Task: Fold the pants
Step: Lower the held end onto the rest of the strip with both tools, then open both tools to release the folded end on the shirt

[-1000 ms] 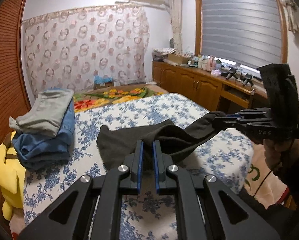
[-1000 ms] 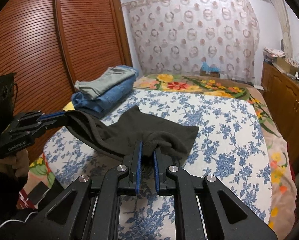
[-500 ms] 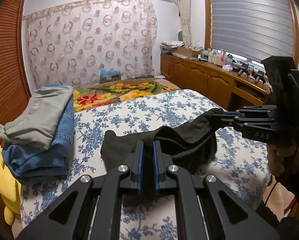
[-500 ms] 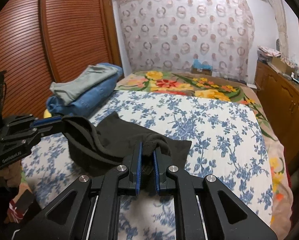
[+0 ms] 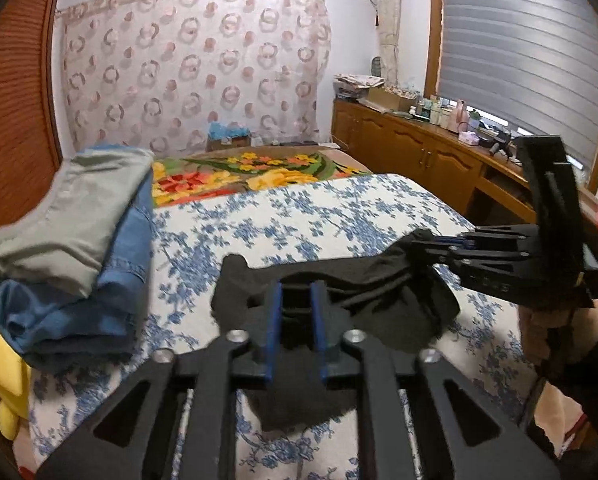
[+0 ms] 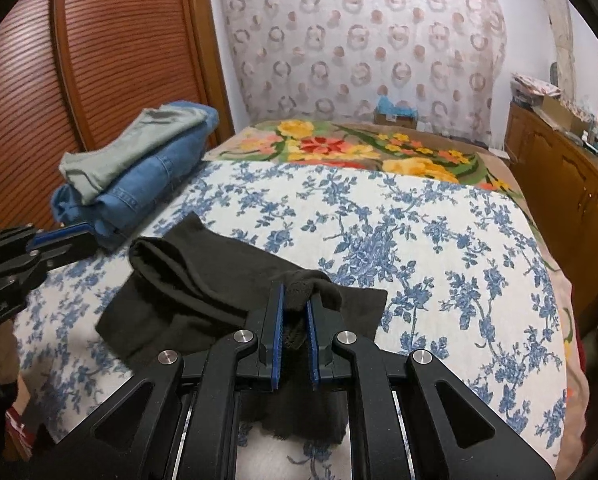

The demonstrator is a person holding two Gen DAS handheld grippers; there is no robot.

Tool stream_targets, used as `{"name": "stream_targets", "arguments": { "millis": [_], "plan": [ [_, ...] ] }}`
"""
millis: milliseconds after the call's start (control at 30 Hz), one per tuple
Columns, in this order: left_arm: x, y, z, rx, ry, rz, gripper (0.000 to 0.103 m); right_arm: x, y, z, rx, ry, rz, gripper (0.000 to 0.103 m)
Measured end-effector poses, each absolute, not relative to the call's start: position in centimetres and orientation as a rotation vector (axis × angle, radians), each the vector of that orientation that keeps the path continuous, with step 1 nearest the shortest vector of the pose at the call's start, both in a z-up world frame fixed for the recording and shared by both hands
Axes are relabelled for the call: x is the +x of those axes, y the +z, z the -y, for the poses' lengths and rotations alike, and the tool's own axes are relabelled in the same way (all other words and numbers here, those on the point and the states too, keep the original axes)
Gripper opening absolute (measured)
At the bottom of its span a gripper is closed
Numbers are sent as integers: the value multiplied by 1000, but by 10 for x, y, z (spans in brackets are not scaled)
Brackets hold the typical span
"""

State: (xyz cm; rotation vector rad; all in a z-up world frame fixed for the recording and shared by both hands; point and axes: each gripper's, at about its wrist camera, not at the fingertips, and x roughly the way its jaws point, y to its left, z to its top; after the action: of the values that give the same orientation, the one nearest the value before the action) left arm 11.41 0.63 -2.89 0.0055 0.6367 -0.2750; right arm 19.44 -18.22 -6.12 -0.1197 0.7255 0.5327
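Two corners of the black pants [image 6: 203, 296] are laid crosswise on the bed [image 6: 419, 240], one pinched by the right gripper [image 6: 295, 312], the other just freed by the left gripper [image 5: 297, 312], whose jaws have been parting

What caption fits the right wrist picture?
Right hand-held gripper pinching black pants on a flowered bed.

A bed with a blue-flowered cover [image 6: 399, 232] fills the room. Far wall: a ring-patterned curtain [image 5: 195, 68]. Left, a slatted wooden wardrobe [image 6: 99, 52]. Right, low wooden cabinets [image 5: 411, 156] under a window with grey blinds [image 5: 519, 52].
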Motion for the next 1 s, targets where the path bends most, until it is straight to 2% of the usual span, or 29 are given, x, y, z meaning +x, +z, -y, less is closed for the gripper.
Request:
{"name": "stream_targets", "arguments": {
  "millis": [167,600,767,900,1000],
  "plan": [
    [115,-44,-9,-6,-305,-694,31,203,-68,180,-128,524,-739,8],
    [117,-88,-16,1,-256,-802,31,220,-67,172,-154,510,-720,8],
    [118,-96,-20,-5,-253,-816,32,215,-64,180,-162,487,-720,21],
    [117,-97,-20,-16,-254,-823,32,204,-58,193,-157,485,-713,25],
    [120,-99,-25,-44,-261,-826,33,193,-57,204,-144,494,-715,35]
  ]
}}
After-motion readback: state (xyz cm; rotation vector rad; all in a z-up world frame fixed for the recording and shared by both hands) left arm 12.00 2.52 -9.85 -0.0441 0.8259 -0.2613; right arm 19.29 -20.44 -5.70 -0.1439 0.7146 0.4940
